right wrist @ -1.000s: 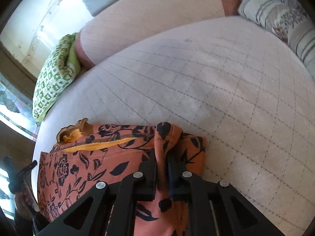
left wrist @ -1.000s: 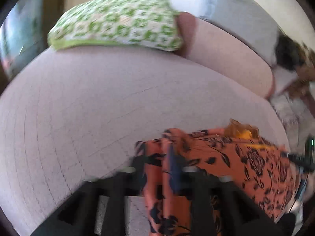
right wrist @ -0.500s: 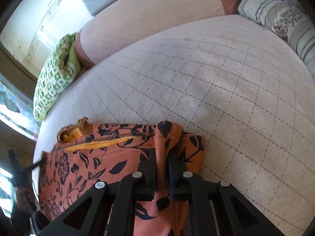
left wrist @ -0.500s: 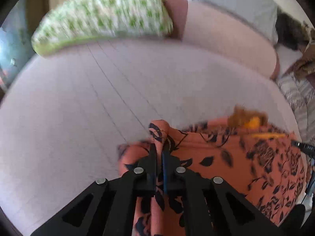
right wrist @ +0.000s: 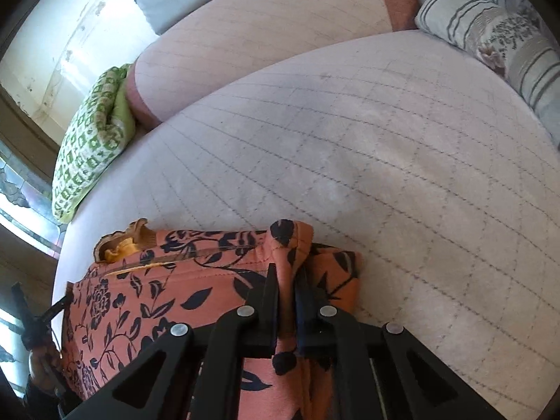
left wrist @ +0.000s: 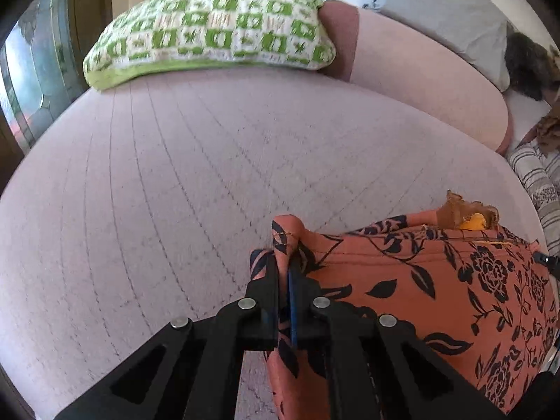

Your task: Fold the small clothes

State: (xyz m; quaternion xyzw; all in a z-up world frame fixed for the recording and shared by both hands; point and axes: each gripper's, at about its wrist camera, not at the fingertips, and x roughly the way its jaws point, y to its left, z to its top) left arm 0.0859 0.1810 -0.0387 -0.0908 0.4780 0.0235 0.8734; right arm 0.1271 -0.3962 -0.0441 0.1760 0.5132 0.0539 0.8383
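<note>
Pinching one corner each, the two grippers hold the small orange dress with black flowers [left wrist: 437, 280] by its far edge. The left gripper [left wrist: 284, 273] has its jaws pressed together on a little bunch of cloth at the dress's left corner. The right gripper [right wrist: 287, 280] is pinched on a bunch at the right corner in the same way. Holding both corners at once keeps the edge stretched straight between them, so the cloth should not sag in the middle when it is moved.

The dress lies on the pale pink quilted sofa seat [left wrist: 175, 192], close to the front edge. A yellow and brown ruffle [left wrist: 465, 213] peeks out at the far edge of the dress, between the two corners.

Most of the seat beyond the dress is bare, and that gives room to lay the cloth flat and fold it over. A green and white cushion [left wrist: 210, 24] sits far back at one end of the sofa, and a striped pillow [right wrist: 490, 35] rests at the other end, both well apart from the dress.

My guess is that the fold is only starting, since the dress looks bunched where it is held.
</note>
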